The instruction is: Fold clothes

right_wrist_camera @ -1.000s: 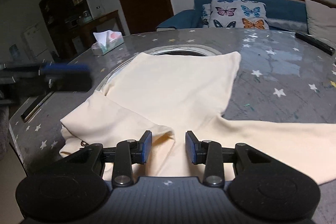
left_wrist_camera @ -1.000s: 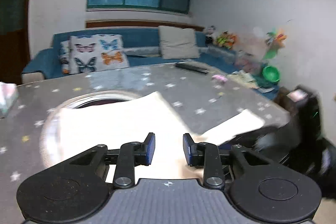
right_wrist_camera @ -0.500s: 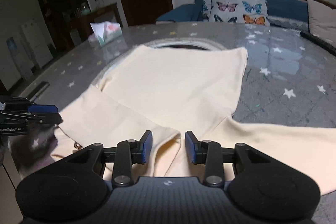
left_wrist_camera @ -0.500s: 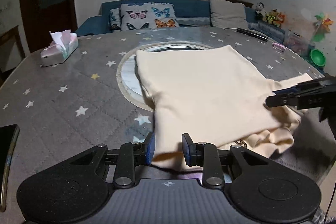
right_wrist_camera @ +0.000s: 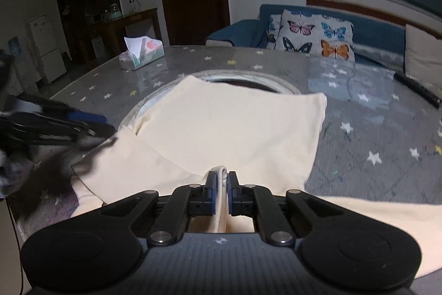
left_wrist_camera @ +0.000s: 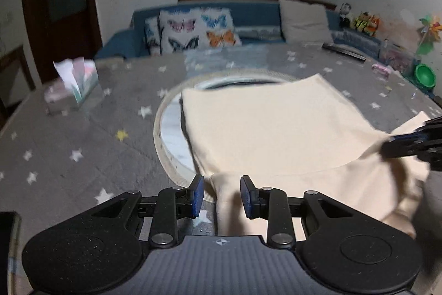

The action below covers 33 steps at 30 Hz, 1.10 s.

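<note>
A cream garment (left_wrist_camera: 276, 134) lies spread on the round grey star-patterned table (left_wrist_camera: 83, 145); it also shows in the right wrist view (right_wrist_camera: 234, 129). My left gripper (left_wrist_camera: 222, 195) is open, with a fold of the garment's near edge between its fingers. My right gripper (right_wrist_camera: 221, 191) is shut on a pinched fold of the cream garment at its near edge. The right gripper appears blurred at the right edge of the left wrist view (left_wrist_camera: 414, 143); the left gripper appears blurred at the left of the right wrist view (right_wrist_camera: 55, 123).
A tissue box (left_wrist_camera: 74, 90) stands at the table's far left, also in the right wrist view (right_wrist_camera: 142, 53). A round inset (left_wrist_camera: 171, 134) sits under the garment. A remote (right_wrist_camera: 417, 90) lies far right. A phone (left_wrist_camera: 8, 234) lies near left. A blue sofa (left_wrist_camera: 221, 26) stands behind.
My right gripper has closed on a fold of the garment. My left gripper has moved in over the garment's near edge and stays open.
</note>
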### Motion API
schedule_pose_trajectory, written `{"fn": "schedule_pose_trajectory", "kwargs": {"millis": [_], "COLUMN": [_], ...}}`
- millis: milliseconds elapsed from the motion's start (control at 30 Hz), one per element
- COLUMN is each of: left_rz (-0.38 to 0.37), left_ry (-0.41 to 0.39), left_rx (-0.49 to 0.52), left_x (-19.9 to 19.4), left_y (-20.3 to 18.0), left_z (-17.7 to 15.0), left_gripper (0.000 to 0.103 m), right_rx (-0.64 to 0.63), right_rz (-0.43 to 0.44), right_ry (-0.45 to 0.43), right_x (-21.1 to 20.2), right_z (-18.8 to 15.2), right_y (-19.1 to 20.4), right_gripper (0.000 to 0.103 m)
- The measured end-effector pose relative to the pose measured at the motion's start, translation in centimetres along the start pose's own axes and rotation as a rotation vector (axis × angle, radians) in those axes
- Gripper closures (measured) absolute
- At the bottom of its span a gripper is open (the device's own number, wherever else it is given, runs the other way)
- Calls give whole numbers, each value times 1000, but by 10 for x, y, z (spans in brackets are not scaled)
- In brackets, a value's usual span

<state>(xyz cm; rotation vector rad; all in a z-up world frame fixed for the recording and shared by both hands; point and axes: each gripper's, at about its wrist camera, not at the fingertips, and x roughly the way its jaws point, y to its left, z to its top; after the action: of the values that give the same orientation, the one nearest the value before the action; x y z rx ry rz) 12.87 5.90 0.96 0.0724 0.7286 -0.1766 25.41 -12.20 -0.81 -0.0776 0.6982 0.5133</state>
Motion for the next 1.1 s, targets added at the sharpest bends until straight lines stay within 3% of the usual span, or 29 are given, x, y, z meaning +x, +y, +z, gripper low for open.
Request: {"fn": "schedule_pose_trajectory", "kwargs": {"millis": [67,167,233,433,567,767,933,1033,1100], "left_rz": [15,74,104,128,132,43,-10,-42,-70], "left_ry": [20,-1,-8,7,-26,-54,-21,-23,-28], "left_rx": [-19,-35,-52,-89,-71,12,69,99,116], "left_x": [10,10,11,13,-1,-13,-6,-7,-7], "left_y": [4,7,11,23,22,-8,-34,-51,-64], "left_z": [-2,-5,-7,-11,-4,-1,-5,-4,-2], "left_gripper": [89,98,99,99,98,97,91,81,81], "right_rx": [-10,-31,-35,13,25,24,-51,30,95], "right_rz": [-4,-22,-40,-93,-80,-21,-67,-44,-83], "right_ry": [-19,-63,-82,19,12,57,81,52,25], "right_x": [-4,-9,-8,28,16,3,1,-14,-28], "right_z": [4,13,16,3,1,-11,-27,-29,-34], "right_y": [1,2,0,-14,-19,-17,-5,-19,-36], "right_gripper": [97,97,97,90,90,89,90,89,88]}}
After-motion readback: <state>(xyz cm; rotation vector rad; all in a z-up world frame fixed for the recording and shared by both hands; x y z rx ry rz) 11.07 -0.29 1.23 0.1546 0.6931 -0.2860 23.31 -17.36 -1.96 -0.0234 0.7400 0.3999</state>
